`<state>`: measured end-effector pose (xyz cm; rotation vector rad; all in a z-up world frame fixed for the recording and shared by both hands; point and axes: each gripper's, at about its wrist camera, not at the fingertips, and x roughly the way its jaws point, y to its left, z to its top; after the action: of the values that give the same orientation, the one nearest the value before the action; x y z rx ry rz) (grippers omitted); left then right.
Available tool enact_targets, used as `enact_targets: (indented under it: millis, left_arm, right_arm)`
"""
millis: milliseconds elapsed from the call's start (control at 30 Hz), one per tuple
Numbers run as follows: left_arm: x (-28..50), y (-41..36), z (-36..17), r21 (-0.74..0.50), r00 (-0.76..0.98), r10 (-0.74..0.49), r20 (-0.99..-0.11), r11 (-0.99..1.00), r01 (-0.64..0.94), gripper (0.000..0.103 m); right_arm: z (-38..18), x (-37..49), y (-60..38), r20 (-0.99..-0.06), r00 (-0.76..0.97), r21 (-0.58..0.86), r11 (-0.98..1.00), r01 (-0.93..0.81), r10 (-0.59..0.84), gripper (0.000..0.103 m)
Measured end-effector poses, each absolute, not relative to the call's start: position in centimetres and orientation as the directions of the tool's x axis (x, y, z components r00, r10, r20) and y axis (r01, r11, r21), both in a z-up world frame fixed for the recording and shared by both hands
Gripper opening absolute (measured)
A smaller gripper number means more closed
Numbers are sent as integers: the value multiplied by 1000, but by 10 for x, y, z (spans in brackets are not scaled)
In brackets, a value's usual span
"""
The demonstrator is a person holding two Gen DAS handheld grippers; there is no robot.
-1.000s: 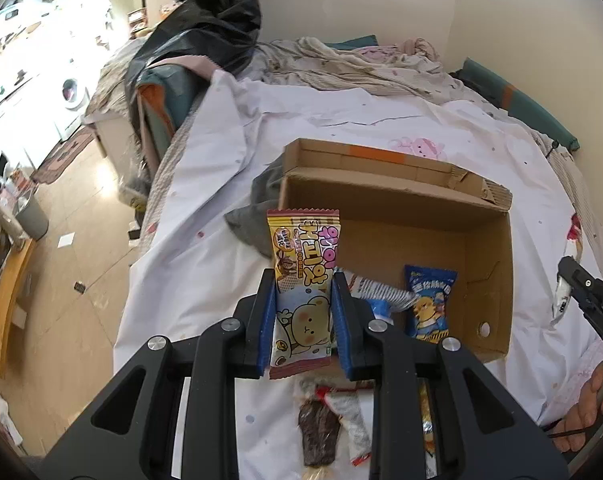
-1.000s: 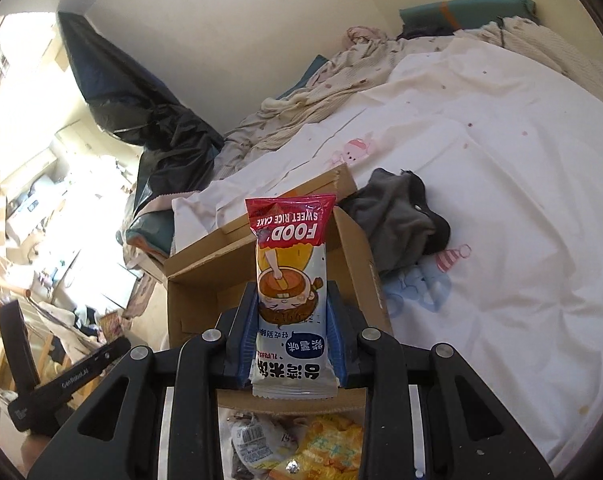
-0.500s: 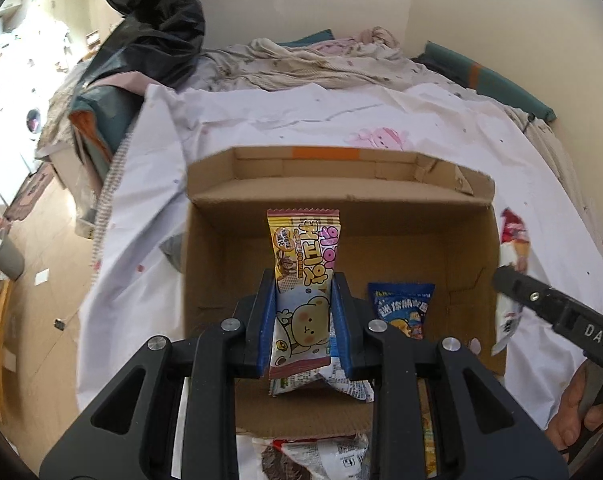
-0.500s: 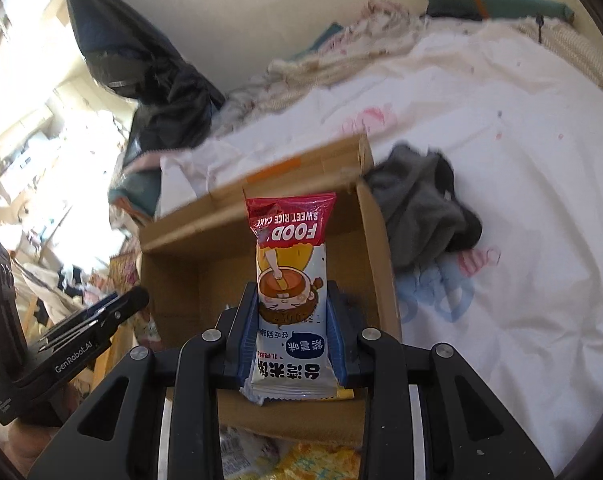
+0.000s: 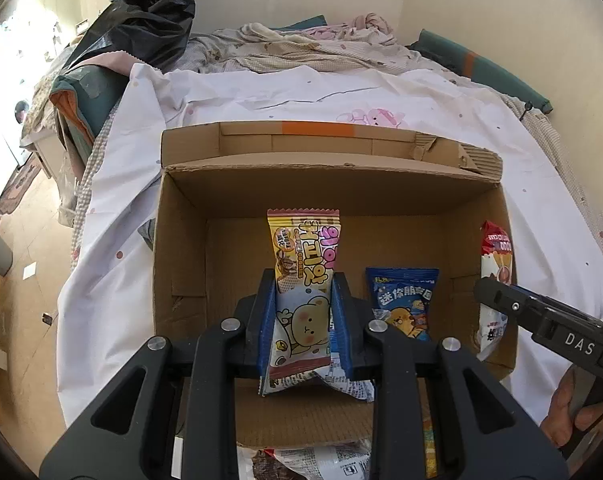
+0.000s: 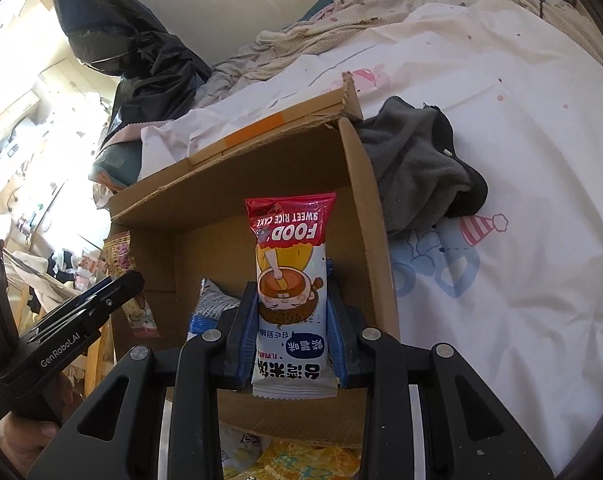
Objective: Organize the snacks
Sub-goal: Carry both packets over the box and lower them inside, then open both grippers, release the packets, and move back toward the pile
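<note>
An open cardboard box (image 5: 181, 264) (image 6: 369, 216) lies on the white bedsheet. My left gripper (image 5: 303, 312) is shut on a yellow and pink snack packet with a bear (image 5: 303, 272), held over the box's inside. My right gripper (image 6: 289, 320) is shut on a red and white sweet rice cake packet (image 6: 289, 264), also over the box, near its right wall. A blue snack packet (image 5: 401, 300) lies on the box floor. The rice cake packet also shows at the right in the left wrist view (image 5: 497, 256).
Several loose snack packets (image 5: 313, 460) (image 6: 293, 460) lie on the sheet in front of the box. A grey cloth (image 6: 417, 160) lies beside the box. Crumpled bedding (image 5: 301, 48) and a black bag (image 5: 149, 12) are at the back. The floor drops off at the left.
Both grippers moved forward with their packets, from in front of the box to over its inside. The box looms larger in both views.
</note>
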<state>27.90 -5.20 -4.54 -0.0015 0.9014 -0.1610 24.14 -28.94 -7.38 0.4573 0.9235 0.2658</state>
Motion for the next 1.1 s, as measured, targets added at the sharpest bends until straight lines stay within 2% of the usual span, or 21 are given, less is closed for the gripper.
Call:
enact_targets:
  millis: [533,700,767,833,867,967,1000,1100]
  left_arm:
    - [281,-57,-57,-64,570,-136,-811,987,144,23]
    - [279,-60,-59,-48,566,-128,-815,987,153,33]
    - [278,-61,-59,-58,563,-138,-815,986,158,45]
    - [277,-59,-57,-64,570,-142,-809,986,155,58]
    - [276,-59,-55,-64,578,-142,-804,986,153,64]
    - [274,-59,-53,-42,593,-127,-795,987,154,76]
    - [273,-59,-52,-39,597,-126,-792,987,157,78]
    - [270,-57,-49,-33,610,-117,-784,989,147,83]
  right_arm:
    - [-84,246,-279,-732,537,479,877,-35,420,35]
    - [-82,244,-283,-721,554,485,874,-26,416,35]
    - [-79,244,-286,-710,567,495,869,-22,419,35]
    - [-77,243,-288,-701,578,501,865,-18,418,41]
    - [-75,242,-290,-689,589,511,860,-18,422,49]
    - [-68,239,-289,-667,613,512,858,-36,423,62]
    - [-64,237,-289,-664,630,494,869,-34,402,73]
    - [-55,232,-288,-635,660,494,868,-53,401,83]
